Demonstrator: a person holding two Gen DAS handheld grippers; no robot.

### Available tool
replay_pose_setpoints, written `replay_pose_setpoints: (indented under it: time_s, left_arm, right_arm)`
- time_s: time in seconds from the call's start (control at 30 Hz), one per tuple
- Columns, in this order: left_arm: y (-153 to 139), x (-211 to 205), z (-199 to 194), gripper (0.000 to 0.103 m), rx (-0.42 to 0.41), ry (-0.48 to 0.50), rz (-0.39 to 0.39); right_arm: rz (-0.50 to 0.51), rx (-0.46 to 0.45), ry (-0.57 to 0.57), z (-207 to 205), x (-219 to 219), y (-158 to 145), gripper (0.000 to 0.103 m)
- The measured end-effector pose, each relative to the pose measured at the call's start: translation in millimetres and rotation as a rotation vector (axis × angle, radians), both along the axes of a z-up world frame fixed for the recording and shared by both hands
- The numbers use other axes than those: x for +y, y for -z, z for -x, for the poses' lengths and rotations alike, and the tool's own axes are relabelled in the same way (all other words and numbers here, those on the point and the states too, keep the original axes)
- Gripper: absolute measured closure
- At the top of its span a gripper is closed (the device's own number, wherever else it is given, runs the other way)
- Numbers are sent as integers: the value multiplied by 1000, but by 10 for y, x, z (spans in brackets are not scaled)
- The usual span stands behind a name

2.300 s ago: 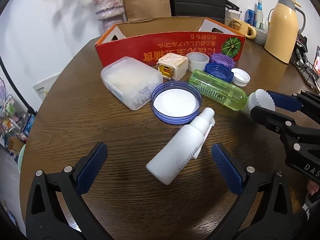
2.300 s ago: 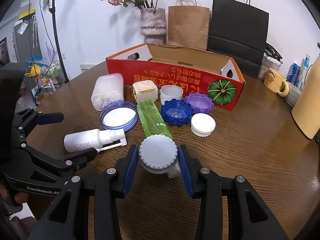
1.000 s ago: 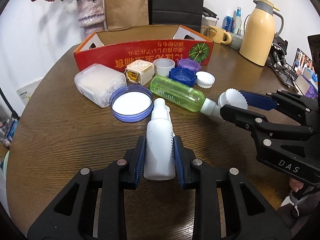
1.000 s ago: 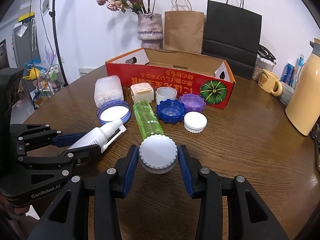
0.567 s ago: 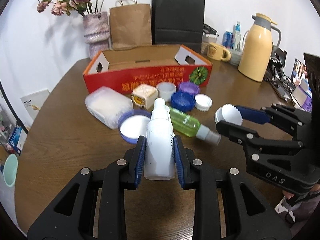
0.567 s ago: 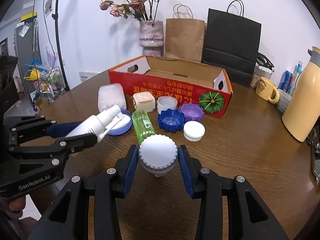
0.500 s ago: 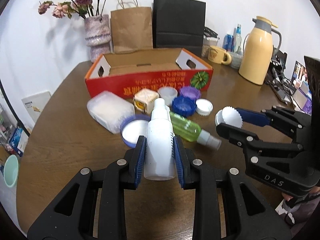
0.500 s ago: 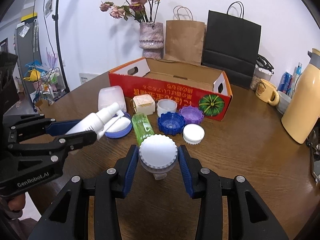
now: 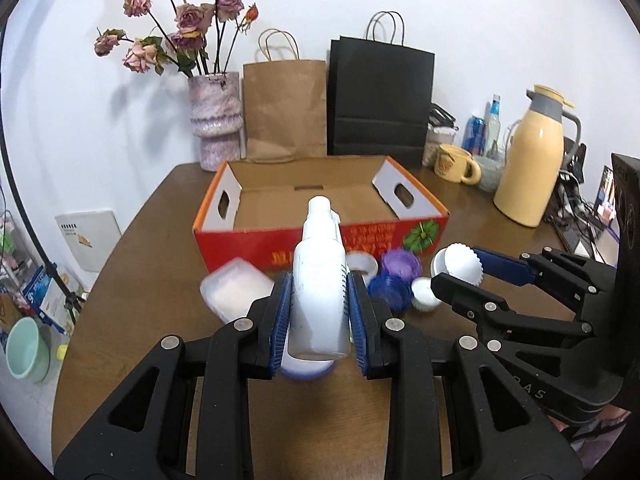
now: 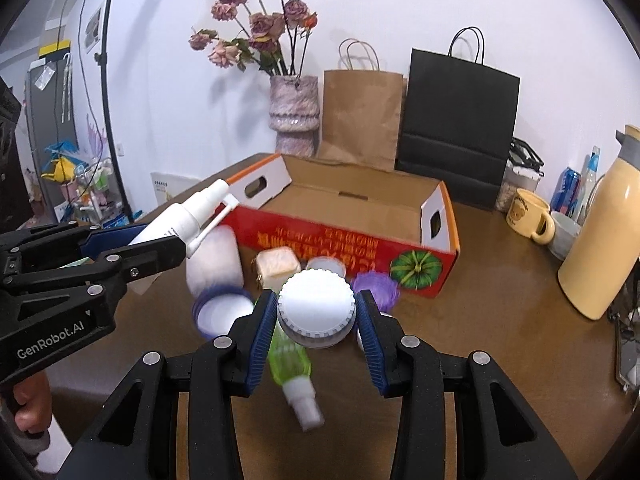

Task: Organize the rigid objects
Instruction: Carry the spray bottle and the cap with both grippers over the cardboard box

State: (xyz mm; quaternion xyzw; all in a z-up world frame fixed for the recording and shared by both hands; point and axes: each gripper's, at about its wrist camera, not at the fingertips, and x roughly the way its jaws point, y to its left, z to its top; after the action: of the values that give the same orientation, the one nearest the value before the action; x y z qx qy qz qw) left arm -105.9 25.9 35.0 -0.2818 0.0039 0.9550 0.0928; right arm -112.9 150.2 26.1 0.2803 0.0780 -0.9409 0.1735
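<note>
Left gripper (image 9: 319, 316): jaws narrow, clamped on the white spray bottle (image 9: 319, 280) at its lower body, nozzle pointing ahead and up. Right gripper (image 10: 316, 314): jaws part-closed on the ribbed rim of the white cap (image 10: 316, 306), flat face toward the camera.

Risks, as judged:
- Bottle is held low, with most of its length forward of the pads; a quick tilt could pivot it in the grip.
- Cap is pinched on a thin round edge; it could twist out.
- The two grippers ride close side by side; they could knock each other over the box.

Ahead of both claws and below them, the open red cardboard box (image 9: 340, 200) appears empty. Between claws and box, on the table (image 9: 152, 264): green bottle (image 10: 290, 360), blue cap (image 9: 387, 290), purple cap (image 10: 376, 284).
</note>
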Motion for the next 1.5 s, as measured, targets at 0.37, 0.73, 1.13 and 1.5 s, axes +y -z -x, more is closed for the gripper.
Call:
replay_pose_setpoints:
  time_s: [0.37,0.73,1.13,1.5]
  left_arm:
    - [-157,-33,533,79,7,-37,-19]
    - [-233,-62,1013,79,0,-82,-49]
    - [-213,-12,1492,79,-7,-132,-60]
    - [-88,32,1918,79,-36,-152,-38]
  right_arm:
    - [28,26,36,512,-14,-237,58]
    - [56,32,76,1008,-10,-338,58]
    - [44,32,92,1537,-32,-312,58]
    - [20,-23,90,1932,-25,-139,58]
